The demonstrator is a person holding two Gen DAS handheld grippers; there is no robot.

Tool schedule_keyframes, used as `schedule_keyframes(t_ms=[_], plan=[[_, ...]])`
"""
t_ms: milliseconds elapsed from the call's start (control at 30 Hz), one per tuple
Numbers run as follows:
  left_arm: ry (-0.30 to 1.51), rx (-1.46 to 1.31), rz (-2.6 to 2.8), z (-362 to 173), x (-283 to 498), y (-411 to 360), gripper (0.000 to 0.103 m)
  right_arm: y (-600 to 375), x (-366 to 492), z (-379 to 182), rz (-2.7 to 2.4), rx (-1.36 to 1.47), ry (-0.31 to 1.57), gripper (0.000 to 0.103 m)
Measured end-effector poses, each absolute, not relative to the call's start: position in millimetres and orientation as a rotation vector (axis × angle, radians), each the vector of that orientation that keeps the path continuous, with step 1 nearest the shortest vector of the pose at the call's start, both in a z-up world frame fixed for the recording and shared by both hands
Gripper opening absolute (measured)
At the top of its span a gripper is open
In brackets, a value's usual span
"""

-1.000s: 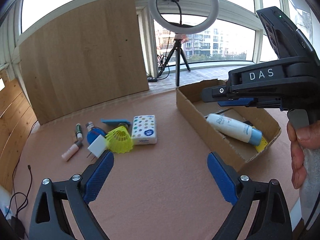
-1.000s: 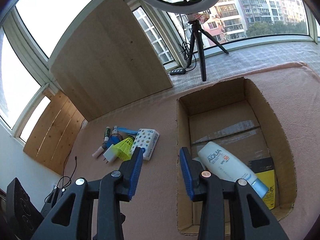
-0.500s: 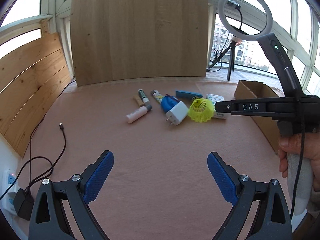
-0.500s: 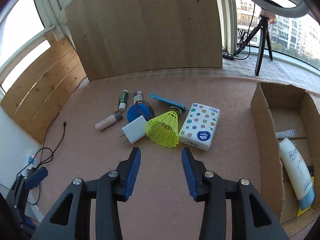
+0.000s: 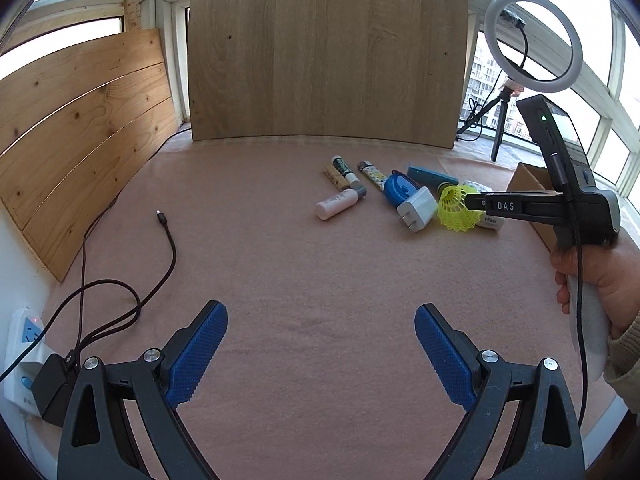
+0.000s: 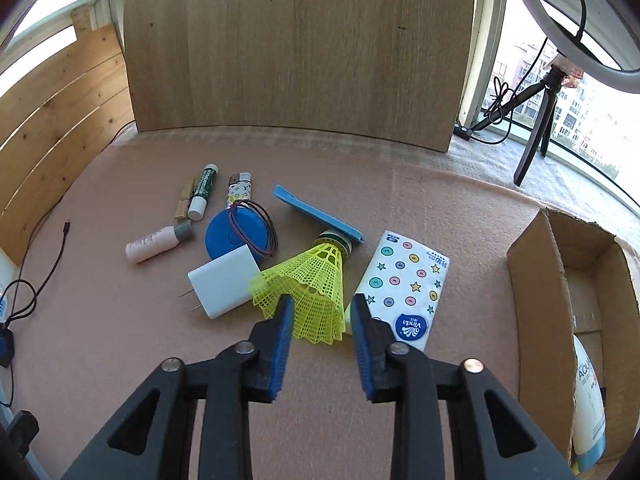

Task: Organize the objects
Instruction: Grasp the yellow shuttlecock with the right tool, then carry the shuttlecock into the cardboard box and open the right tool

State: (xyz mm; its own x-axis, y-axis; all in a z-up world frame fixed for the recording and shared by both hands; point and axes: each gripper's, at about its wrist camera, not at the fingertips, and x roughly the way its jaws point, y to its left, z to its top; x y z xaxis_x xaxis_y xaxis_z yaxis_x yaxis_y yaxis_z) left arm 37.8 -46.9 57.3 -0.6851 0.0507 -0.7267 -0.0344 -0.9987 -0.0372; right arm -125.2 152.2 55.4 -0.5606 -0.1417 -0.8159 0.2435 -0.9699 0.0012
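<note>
Now our right gripper (image 6: 318, 320) is closing around the shuttlecock (image 6: 316, 280) skirt, pads not yet pressing; our left gripper (image 5: 320, 344) hangs open. Squeezing could crush the mesh, or nudge the tissue pack (image 6: 404, 284) at three o'clock.

yellow net shuttlecock (image 6: 316, 280), white charger (image 6: 224, 282), blue disc (image 6: 236, 236), white tissue pack (image 6: 404, 286) with coloured dots and stars, pink cloth (image 6: 360, 176).
</note>
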Motion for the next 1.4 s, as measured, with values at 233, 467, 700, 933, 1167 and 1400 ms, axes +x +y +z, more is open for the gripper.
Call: schedule_keyframes(t_ms=[233, 467, 700, 933, 1167, 1400], plan=[[-0.062, -1.258, 2.816, 50.9, 33.0, -41.6, 0.097, 153.8, -120.4, 55.5, -2.601, 1.313, 0.163, 0.001], [-0.192, -1.275, 2.751, 36.2, 24.1, -22.9, 0.097, 158.6, -86.3, 58.3, -2.521, 1.310, 0.127, 0.001], [-0.251, -1.266, 2.640, 17.5, 11.4, 14.2, 0.091, 166.4, -28.1, 59.3, -2.451, 1.320, 0.086, 0.001], [-0.135, -1.302, 2.545, 1.6, 10.2, 58.4, 0.072, 180.2, 4.5, 55.7, -2.417, 1.330, 0.027, 0.001], [-0.096, -1.327, 2.462, -4.3, 13.2, 84.2, 0.008, 189.9, 18.4, 51.9, -2.406, 1.331, -0.010, 0.001], [-0.023, -1.284, 2.500, 6.0, 27.2, 94.5, 0.001, 194.7, 28.0, 53.4, -2.413, 1.310, -0.022, 0.001]])
